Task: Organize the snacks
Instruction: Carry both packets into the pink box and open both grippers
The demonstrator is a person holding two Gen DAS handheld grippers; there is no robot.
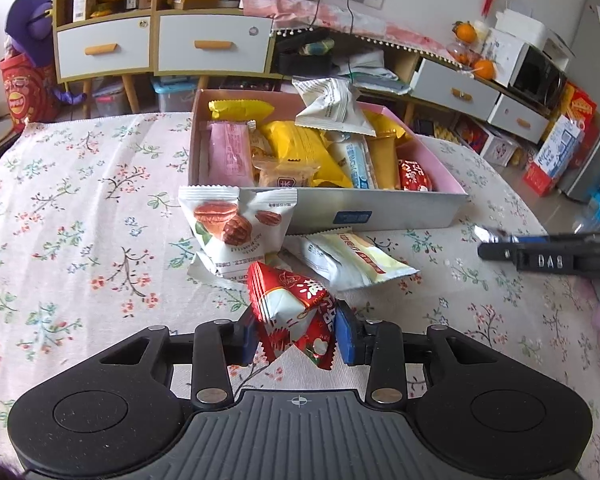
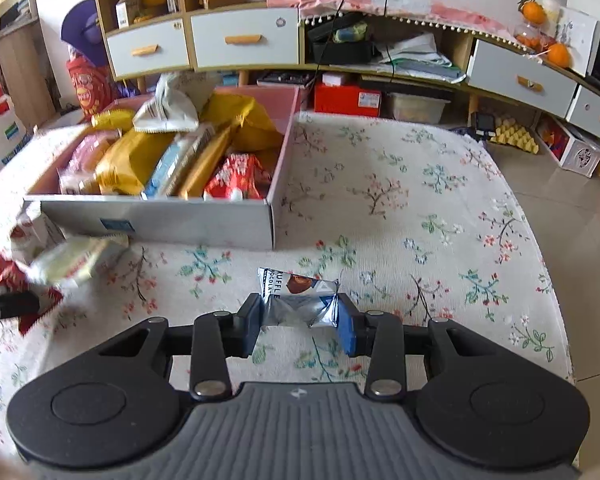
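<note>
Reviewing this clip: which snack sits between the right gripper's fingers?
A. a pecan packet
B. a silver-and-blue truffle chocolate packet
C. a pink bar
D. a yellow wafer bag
B. In the right wrist view, the right gripper is closed on the silver-and-blue truffle chocolate packet, both pads pressing its sides just above the floral tablecloth.

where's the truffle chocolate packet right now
In the right wrist view the truffle chocolate packet sits low at centre, pinched between the pads of the right hand-held gripper just above the floral tablecloth, in front of the snack box's near right corner.
</note>
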